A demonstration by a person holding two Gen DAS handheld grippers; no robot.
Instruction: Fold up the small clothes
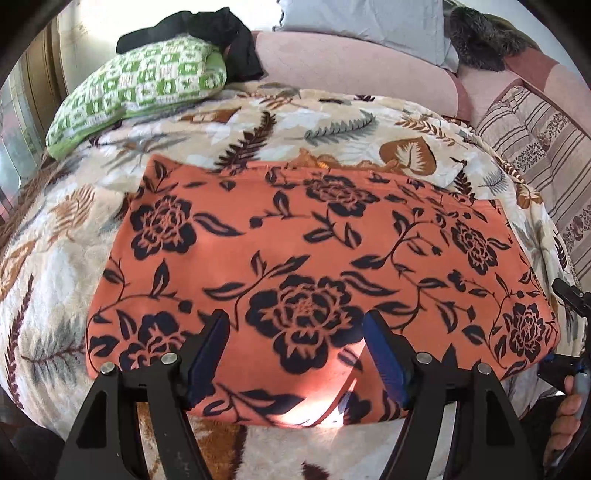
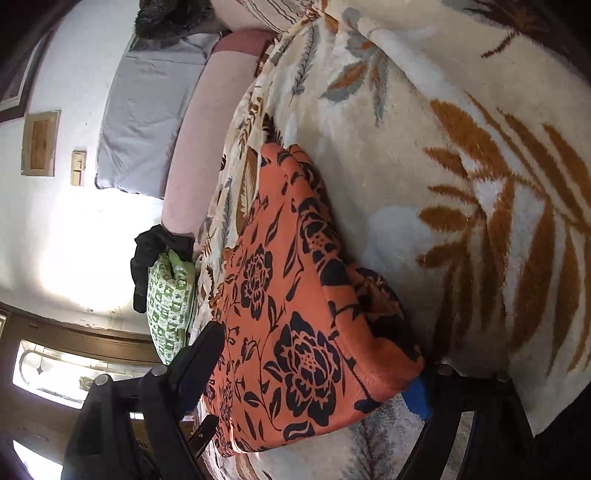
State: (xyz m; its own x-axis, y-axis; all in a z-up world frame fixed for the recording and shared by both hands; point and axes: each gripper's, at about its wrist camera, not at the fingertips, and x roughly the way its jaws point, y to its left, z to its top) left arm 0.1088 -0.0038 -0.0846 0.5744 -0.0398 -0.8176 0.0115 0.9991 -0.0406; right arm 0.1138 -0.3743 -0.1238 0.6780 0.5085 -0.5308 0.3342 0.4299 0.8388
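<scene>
An orange garment (image 1: pixel 314 266) with a black flower print lies flat, folded into a wide rectangle, on the leaf-patterned blanket (image 1: pixel 55 258). My left gripper (image 1: pixel 297 321) hovers open over the garment's near edge, its blue pads (image 1: pixel 210 350) wide apart and not pressing the cloth. In the right wrist view, which is rolled sideways, the garment (image 2: pixel 295 332) has its near corner between the fingers of my right gripper (image 2: pixel 317 360). One finger (image 2: pixel 199 362) stands above the cloth; the other's blue pad (image 2: pixel 417 398) sits low by the blanket (image 2: pixel 424 184), partly hidden by the corner. The jaws stand wide, not clamped.
A green-and-white checked pillow (image 1: pixel 140 85) with black clothing (image 1: pixel 207 33) on it lies at the far left. A pink bolster (image 1: pixel 351 66), a grey pillow (image 1: pixel 369 22) and a striped cushion (image 1: pixel 543 147) line the back. A hand (image 1: pixel 565 417) shows at the right edge.
</scene>
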